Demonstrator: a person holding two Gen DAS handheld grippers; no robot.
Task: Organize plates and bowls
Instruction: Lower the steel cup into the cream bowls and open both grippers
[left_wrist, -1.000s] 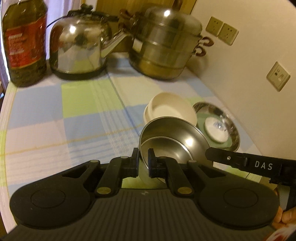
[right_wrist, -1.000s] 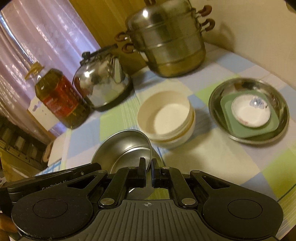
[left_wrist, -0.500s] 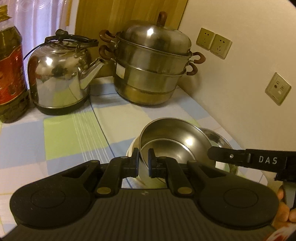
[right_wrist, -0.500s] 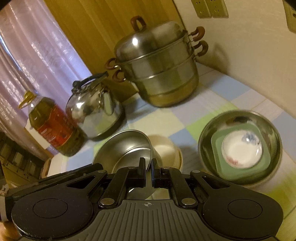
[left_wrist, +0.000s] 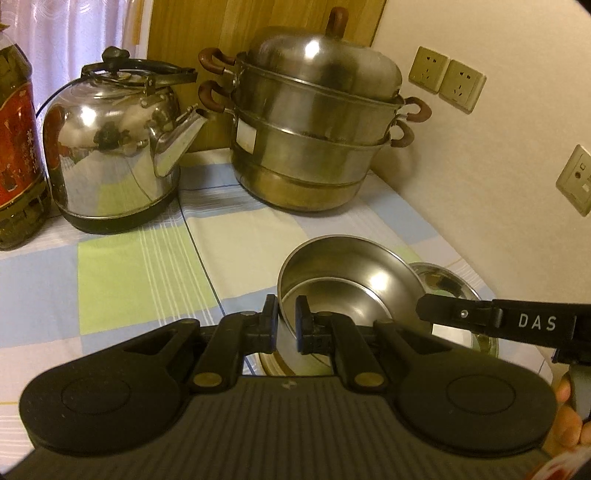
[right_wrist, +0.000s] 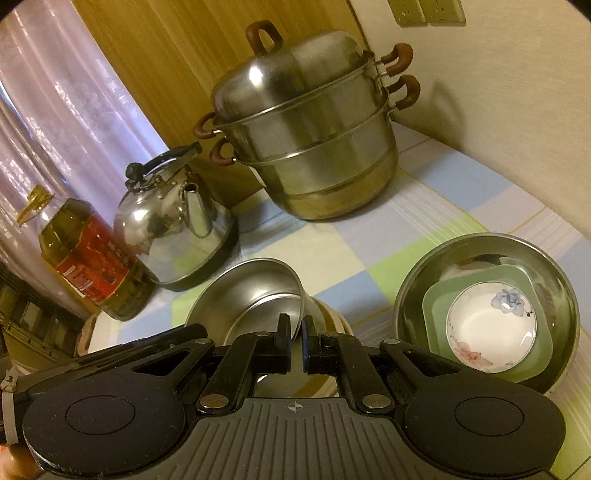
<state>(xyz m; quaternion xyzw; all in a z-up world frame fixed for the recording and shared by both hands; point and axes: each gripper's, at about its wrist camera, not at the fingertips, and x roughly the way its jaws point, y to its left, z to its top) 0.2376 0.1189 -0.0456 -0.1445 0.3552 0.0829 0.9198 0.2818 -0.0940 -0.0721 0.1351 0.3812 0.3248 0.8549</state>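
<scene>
Left wrist view: your left gripper is clenched on the near rim of the steel bowl, one pad inside the wall and one outside. The bowl hangs tilted, its open mouth facing up and toward you, above the checked tablecloth. A cream rim shows just beneath it, so the bowl appears to sit over the cream bowls rather than beside them. Your right gripper's finger reaches in from the right to the bowl's far-right rim. Behind that, the large steel basin peeks out. The kettle and steamer pot stand well back.

Right wrist view: your right gripper is likewise closed tight on the steel bowl's rim, at the side nearest this camera. The cream bowls lie directly under and slightly right of the fingers, touching nothing you can confirm. The basin, holding a green square dish with a flowered bowl inside, sits to the right, near but apart. An oil bottle stands at left.

What matters next, in my judgement: the cream stack is straight below the held bowl, so lowering is what counts. Both hands share the rim, so level it first or it will seat crooked.
</scene>
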